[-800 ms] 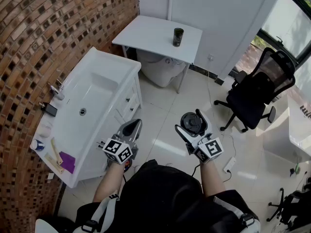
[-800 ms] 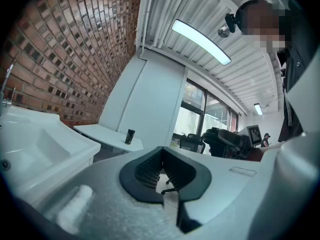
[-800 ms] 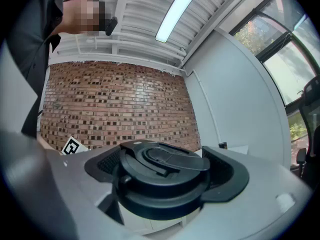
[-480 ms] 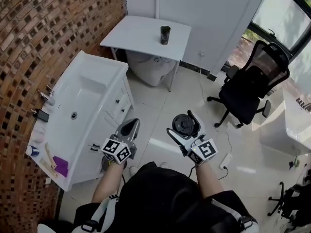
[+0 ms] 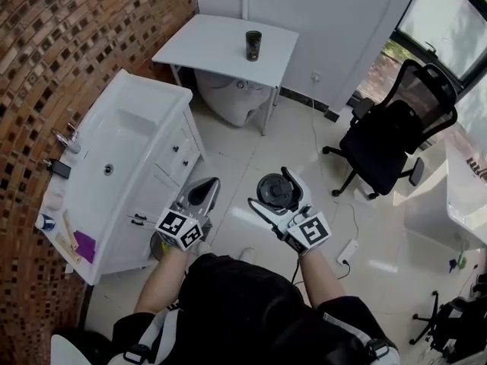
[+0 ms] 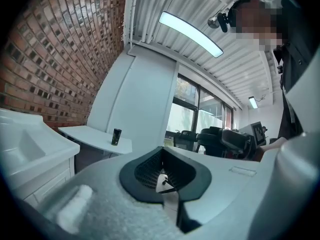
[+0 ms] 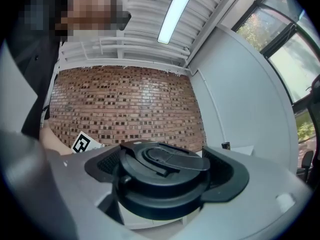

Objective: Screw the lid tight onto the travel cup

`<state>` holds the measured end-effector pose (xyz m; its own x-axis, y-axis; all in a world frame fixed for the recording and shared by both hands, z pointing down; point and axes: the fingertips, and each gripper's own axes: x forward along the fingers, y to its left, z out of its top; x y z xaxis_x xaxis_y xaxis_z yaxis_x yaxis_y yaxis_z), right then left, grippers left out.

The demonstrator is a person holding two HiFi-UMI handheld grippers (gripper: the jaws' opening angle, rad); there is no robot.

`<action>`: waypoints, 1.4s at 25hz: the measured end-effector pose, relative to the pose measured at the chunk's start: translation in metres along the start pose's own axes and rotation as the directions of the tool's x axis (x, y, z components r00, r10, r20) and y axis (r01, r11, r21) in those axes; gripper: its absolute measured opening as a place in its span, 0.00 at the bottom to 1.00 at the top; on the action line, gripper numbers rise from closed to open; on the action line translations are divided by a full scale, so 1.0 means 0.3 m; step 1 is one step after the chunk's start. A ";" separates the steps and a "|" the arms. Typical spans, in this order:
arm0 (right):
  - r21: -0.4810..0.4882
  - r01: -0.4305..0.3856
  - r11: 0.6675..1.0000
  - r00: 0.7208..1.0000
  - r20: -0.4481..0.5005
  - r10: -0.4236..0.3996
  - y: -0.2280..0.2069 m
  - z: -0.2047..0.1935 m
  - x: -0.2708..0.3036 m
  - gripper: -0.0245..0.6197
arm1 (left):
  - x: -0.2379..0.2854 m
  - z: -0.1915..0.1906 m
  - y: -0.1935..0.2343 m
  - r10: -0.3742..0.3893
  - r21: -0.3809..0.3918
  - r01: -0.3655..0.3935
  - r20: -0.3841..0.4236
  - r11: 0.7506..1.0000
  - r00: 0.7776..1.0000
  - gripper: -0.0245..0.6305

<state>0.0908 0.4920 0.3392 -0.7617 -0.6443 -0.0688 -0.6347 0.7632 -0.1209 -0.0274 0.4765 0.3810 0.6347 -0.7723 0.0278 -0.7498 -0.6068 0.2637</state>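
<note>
Round black plastic lid [image 7: 160, 176] staying clamped in right gripper [image 5: 275, 195]; left gripper [image 5: 204, 194] pinched together, empty. Both seemingly nearing small white table [image 5: 217, 48], where dark cylindrical travel cup [image 5: 253, 46] is standing, still well apart. Screwing not yet beginning.

A white table [image 5: 217, 48] stands on the pale floor [image 5: 251, 150] with one dark cup [image 5: 253, 46] upright near its right end, a black chair [image 5: 388, 147] stands on the floor well apart from it, and a purple cloth [image 5: 84, 245] lies at the near corner of the sink top [image 5: 156, 97].
</note>
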 end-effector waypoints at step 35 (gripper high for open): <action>-0.022 0.087 0.996 0.995 -0.039 -0.088 -0.244 -0.057 0.601 0.80 | 0.295 0.133 0.586 -0.151 -0.002 0.151 0.045 0.989 0.988 0.04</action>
<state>-0.0022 0.3209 0.3526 -0.7077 -0.7063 -0.0196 -0.7011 0.7053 -0.1051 -0.1104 0.2938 0.3913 0.7316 -0.6794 -0.0554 -0.6449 -0.7162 0.2669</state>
